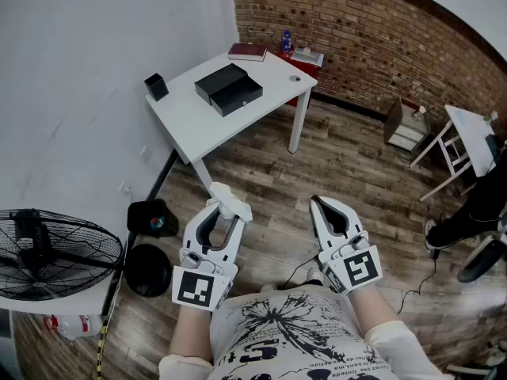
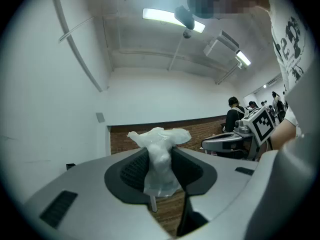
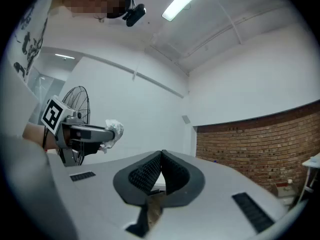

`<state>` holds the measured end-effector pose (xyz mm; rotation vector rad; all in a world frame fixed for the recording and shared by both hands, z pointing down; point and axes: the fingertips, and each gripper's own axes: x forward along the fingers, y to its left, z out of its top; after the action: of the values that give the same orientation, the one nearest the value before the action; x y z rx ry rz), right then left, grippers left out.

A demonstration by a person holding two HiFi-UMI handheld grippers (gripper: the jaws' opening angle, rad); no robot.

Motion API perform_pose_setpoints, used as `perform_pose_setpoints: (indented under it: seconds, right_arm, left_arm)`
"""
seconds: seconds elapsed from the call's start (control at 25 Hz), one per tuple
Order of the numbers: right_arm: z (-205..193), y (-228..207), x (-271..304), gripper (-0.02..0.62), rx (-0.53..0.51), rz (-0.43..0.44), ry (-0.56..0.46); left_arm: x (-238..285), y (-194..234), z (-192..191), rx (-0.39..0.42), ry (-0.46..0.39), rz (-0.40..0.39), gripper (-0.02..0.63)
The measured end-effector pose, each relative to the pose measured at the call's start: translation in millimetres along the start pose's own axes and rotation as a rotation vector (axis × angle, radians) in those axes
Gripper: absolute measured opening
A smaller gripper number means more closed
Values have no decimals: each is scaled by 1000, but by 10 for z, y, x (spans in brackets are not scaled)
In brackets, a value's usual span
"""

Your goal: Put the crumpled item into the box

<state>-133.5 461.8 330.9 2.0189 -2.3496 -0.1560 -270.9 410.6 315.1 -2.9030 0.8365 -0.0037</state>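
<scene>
1. Left gripper: the jaws are closed partway and clamped on the crumpled item, with both pads pressing its sides. The item is white and wrinkled. Its top flares out above the jaw tips and its lower end hangs below the pads.
2. Location of the crumpled item: it is held in the air over the wooden floor, on the near side of the table and well apart from it (touching neither table nor floor).
3. Right gripper: the jaws are brought together tip to tip with nothing between them. It is held level beside the left gripper, also on the near side of the table.
4. Box: it is black and lies on the table top, near the middle. It shows as two flat black parts side by side (whether one is a lid cannot be told from here).
5. Other items on the table: a small black container stands at the left corner and a dark red book lies at the far edge.
6. To the near left of the table: a black fan and a round black bin stand on the floor along the white wall.
7. Beyond the table: a brick wall.
</scene>
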Motion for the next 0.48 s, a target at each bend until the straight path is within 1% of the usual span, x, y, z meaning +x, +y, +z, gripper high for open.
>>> perform_pose_setpoints:
  seconds: [0.08, 0.24, 0.48]
  right_arm:
    - [-7, 18, 40, 12, 0, -5, -1]
    - [-55, 60, 112, 12, 3, -12, 1]
    - [-101, 63, 310, 12, 7, -29, 8]
  left_arm:
    - [7, 57, -6, -4, -12, 1, 150]
    - [11, 136, -92, 3, -5, -13, 150]
    - [112, 332, -74, -40, -50, -2, 150]
